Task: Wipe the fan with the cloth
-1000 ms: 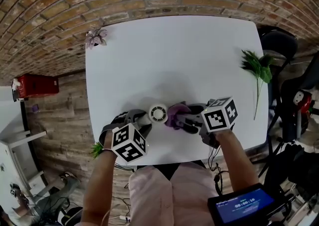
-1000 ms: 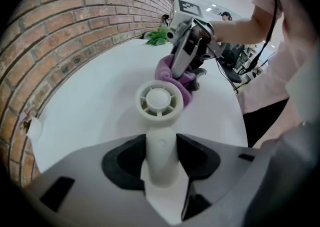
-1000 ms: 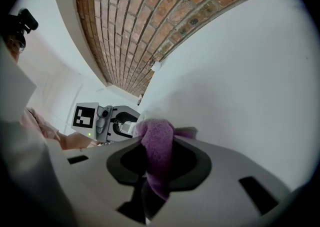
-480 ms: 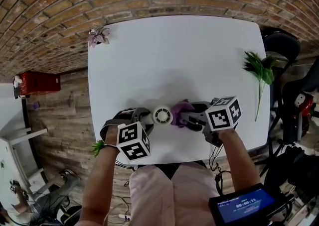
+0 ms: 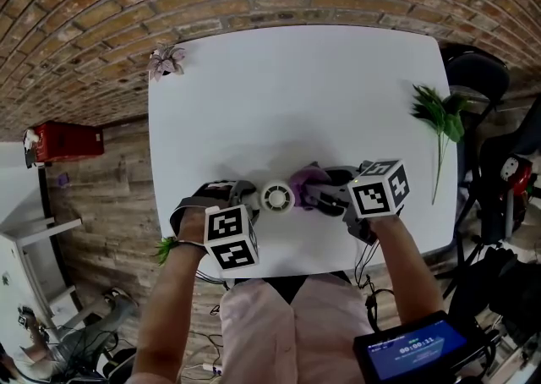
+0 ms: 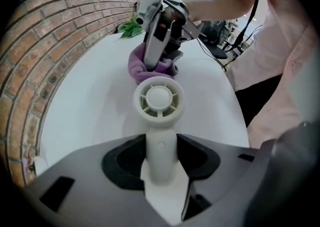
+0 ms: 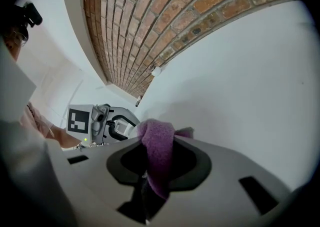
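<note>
Fan: a small white plastic handheld fan [image 5: 276, 198] is held over the white table [image 5: 296, 95], between the two grippers.
Left gripper: the left gripper [image 5: 243, 199] is clamped on the fan's stem. Only the left gripper view shows this grip, with both jaws pressed on the stem [image 6: 160, 156] and the round grille head [image 6: 159, 99] beyond them. From the head view, the marker cube covers the hand.
Cloth: the purple terry cloth [image 5: 306, 178] sits just right of the fan. No view makes clear whether it touches the fan.
Right gripper: the right gripper [image 5: 314, 198] is closed on the cloth. Its own view shows a fold of the cloth [image 7: 157, 156] pinched between the jaws, and the left gripper's cube [image 7: 79, 120] behind.
Left gripper view extra: the right gripper [image 6: 150, 63] comes down onto the cloth [image 6: 137, 68] behind the fan's head.
Head view extra: a green leafy sprig [image 5: 439, 116] lies well right of the fan, and a dried pink flower [image 5: 166, 61] lies far up-left of it.
</note>
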